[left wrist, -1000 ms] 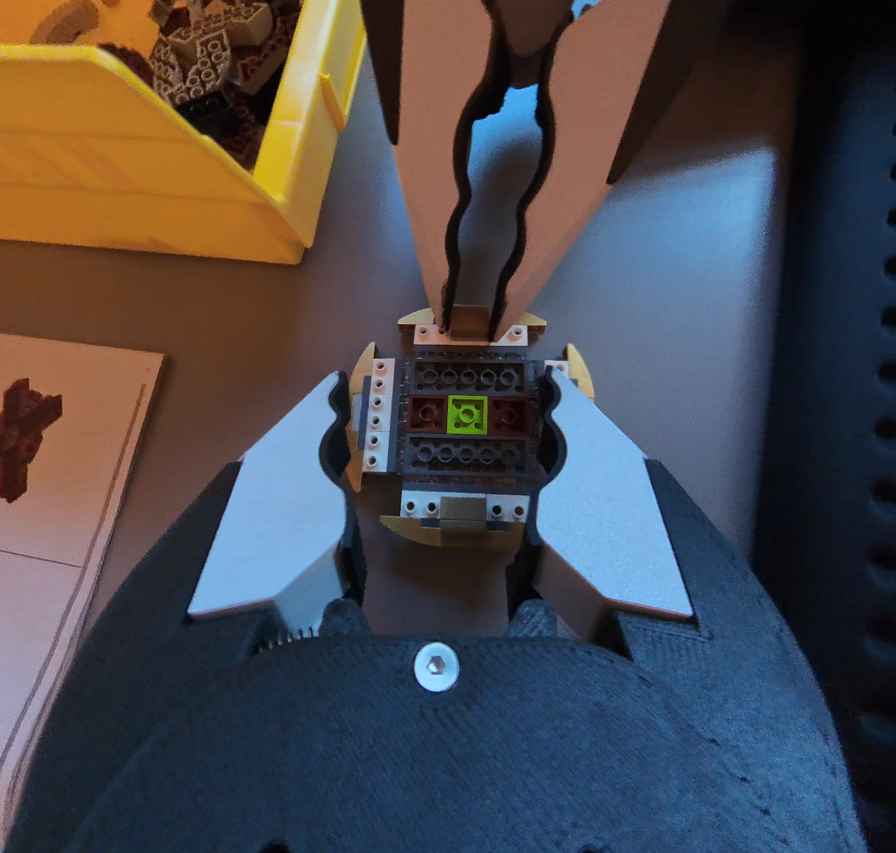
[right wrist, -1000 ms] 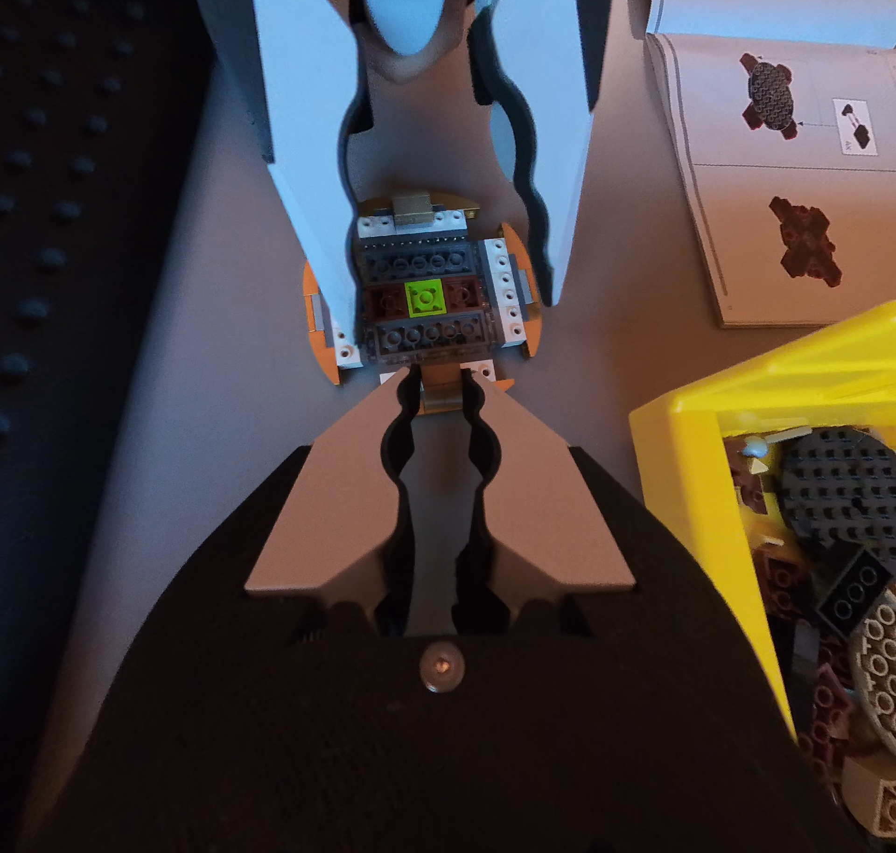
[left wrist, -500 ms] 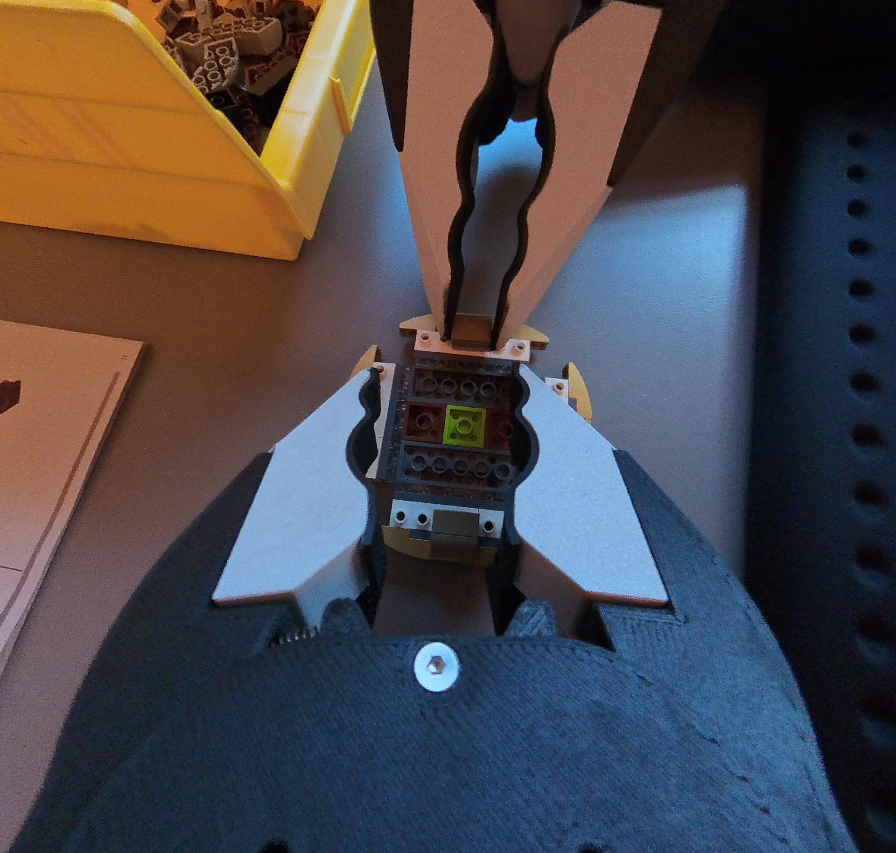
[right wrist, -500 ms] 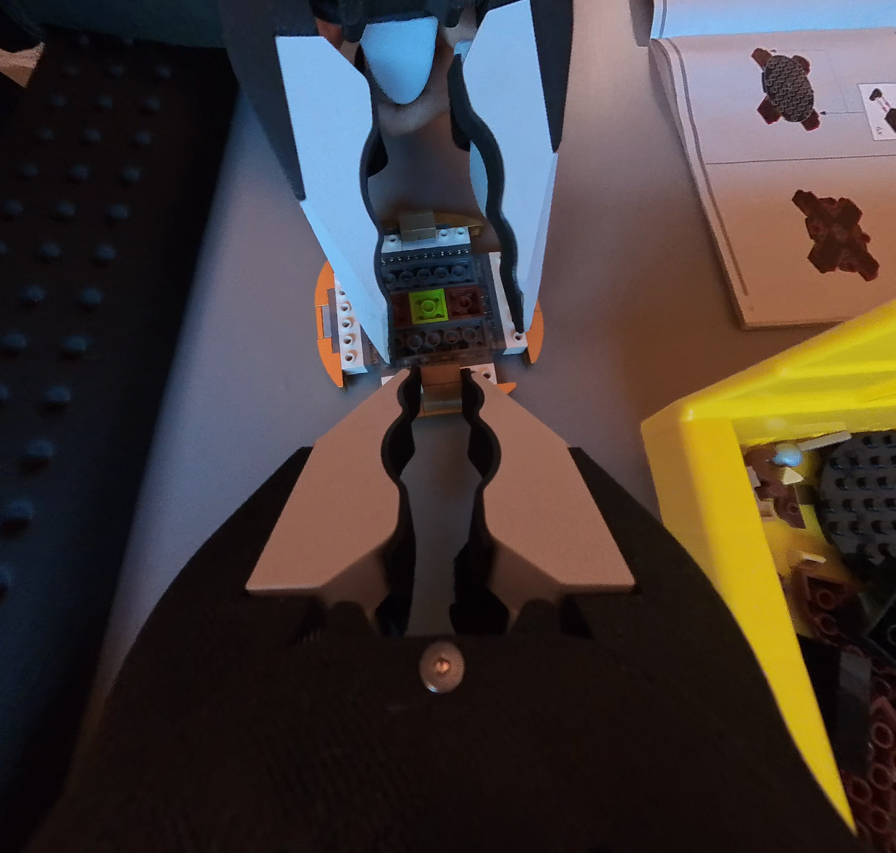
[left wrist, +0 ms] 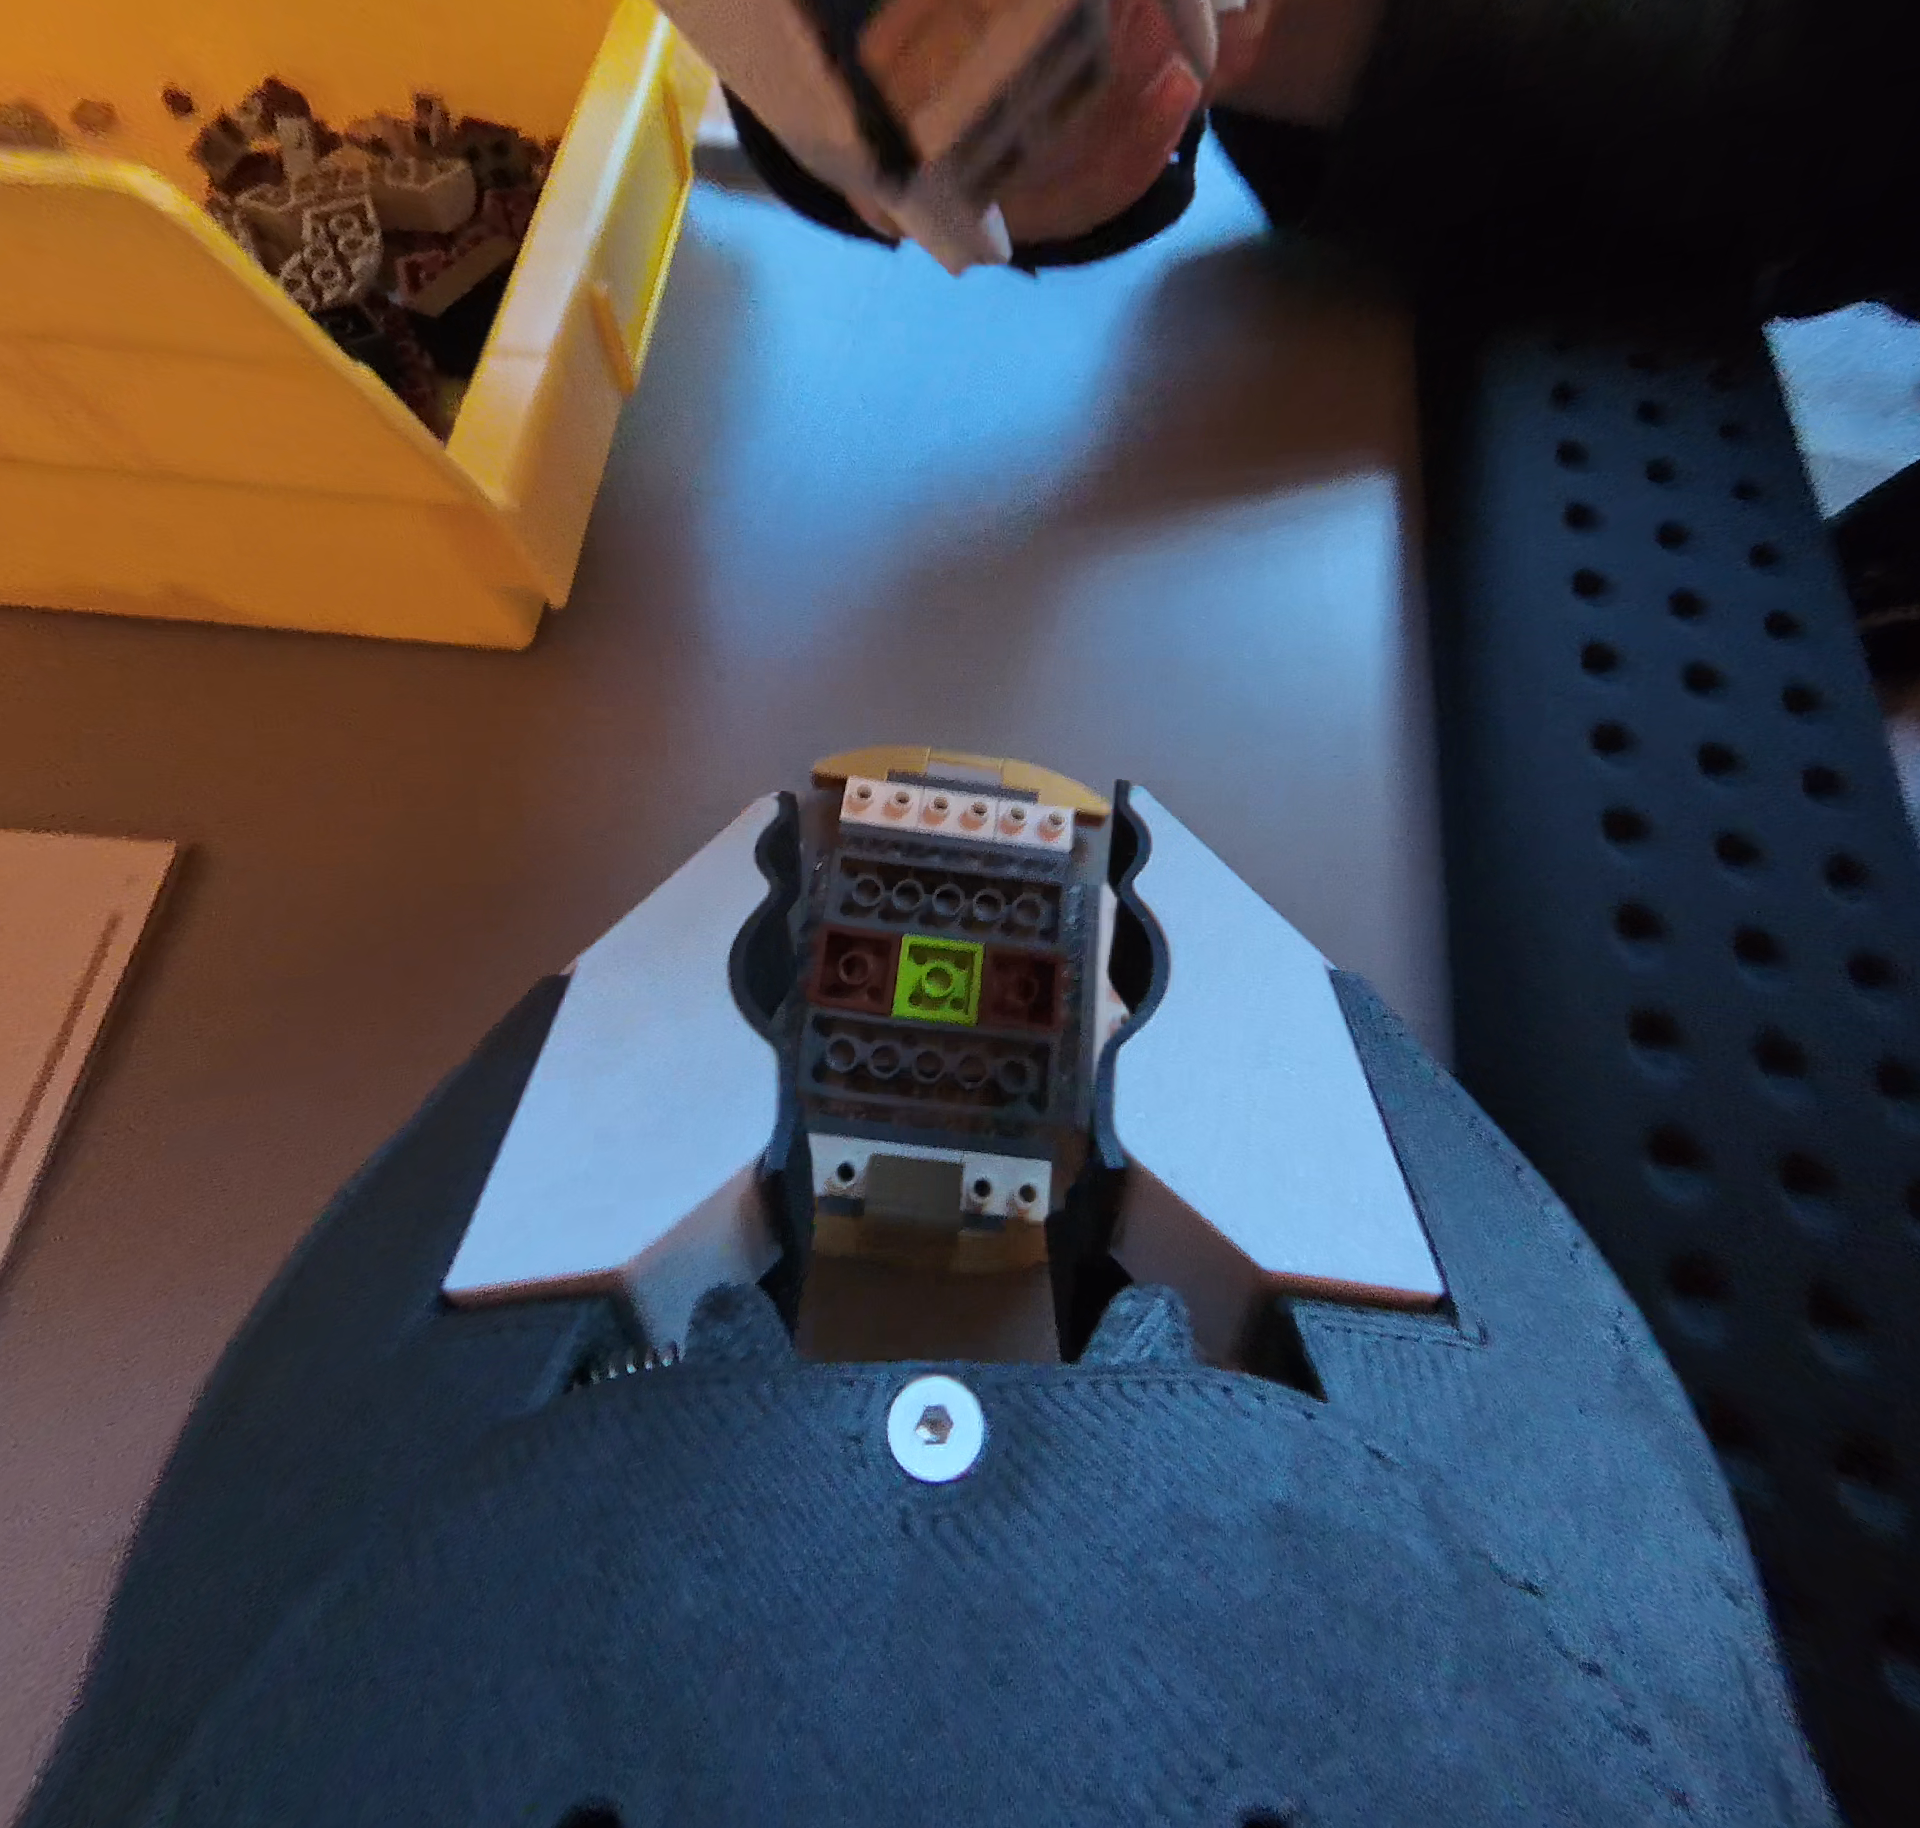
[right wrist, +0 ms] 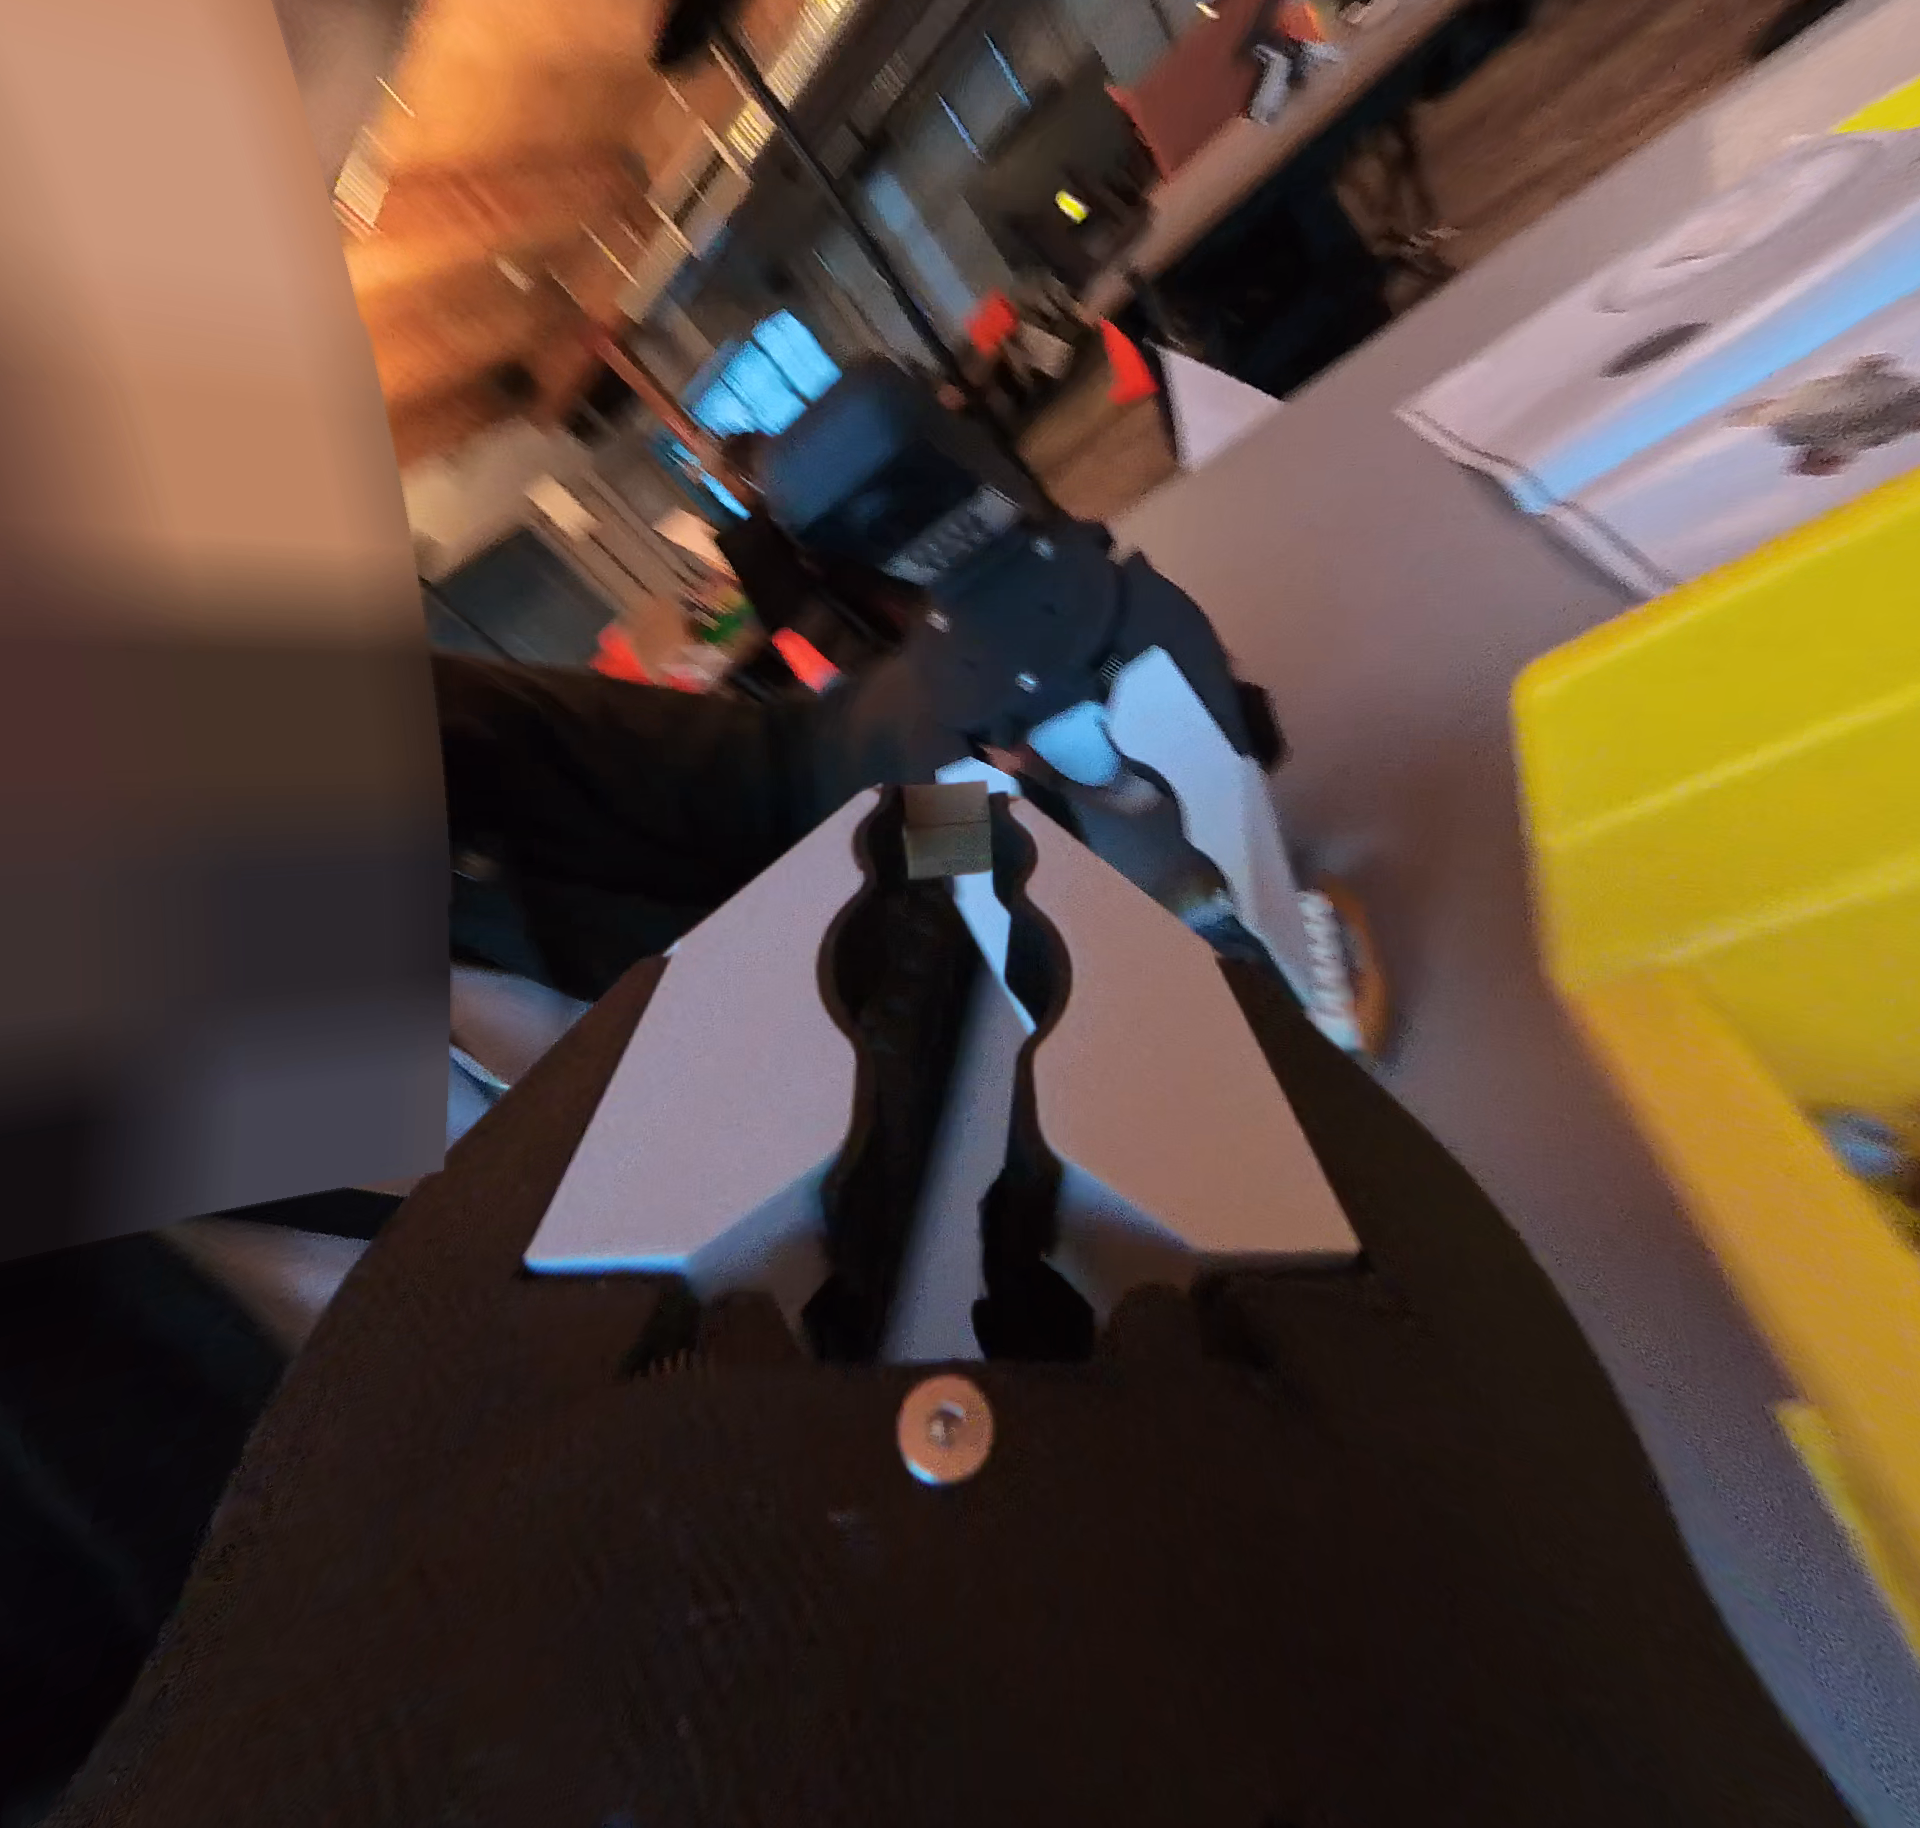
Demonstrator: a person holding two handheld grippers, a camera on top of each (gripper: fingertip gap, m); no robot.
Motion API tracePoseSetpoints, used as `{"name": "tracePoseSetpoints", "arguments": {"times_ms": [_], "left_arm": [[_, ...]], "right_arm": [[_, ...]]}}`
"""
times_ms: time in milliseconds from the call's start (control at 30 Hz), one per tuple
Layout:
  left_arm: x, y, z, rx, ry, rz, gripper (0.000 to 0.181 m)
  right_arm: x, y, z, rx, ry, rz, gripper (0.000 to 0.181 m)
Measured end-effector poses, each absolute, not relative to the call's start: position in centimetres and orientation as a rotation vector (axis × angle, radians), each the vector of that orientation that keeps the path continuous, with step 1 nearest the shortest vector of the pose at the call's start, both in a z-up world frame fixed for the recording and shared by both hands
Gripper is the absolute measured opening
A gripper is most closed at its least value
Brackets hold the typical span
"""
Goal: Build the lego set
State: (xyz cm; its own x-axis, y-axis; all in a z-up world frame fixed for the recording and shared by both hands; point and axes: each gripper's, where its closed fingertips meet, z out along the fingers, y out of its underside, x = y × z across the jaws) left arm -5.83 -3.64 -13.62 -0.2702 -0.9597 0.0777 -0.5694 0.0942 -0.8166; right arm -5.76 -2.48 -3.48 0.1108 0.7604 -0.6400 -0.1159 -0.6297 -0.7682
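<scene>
Between the left gripper's (left wrist: 945,989) clamped fingers sits the lego model (left wrist: 940,989); right gripper (right wrist: 948,822), pinching a tan piece (right wrist: 948,841), should align squarely before pressing

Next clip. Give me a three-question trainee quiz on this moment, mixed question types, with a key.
1. True or false: the left gripper is clamped on the lego model.
2. What does the right gripper hold? A) a small tan piece B) the booklet C) nothing
3. Fill in: loose bricks sit in the ____ bin, left of the model in the left wrist view.

Key: 1 true. 2 A, the tan piece is pinched at the tips. 3 yellow.
</scene>
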Motion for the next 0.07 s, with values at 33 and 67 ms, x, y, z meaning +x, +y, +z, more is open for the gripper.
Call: {"name": "tracePoseSetpoints", "arguments": {"times_ms": [33, 67], "left_arm": [[-5.66, -3.93, -13.03, -1.479, 1.877, -1.098, 0.059], [-5.52, -4.10, -12.36, -1.462, 1.854, -1.131, 0.058]], "right_arm": [[-5.62, -2.72, -2.43, -1.654, -0.581, 1.711, 0.014], [-5.43, -2.87, -1.61, -1.614, -0.533, 1.801, 0.015]]}}
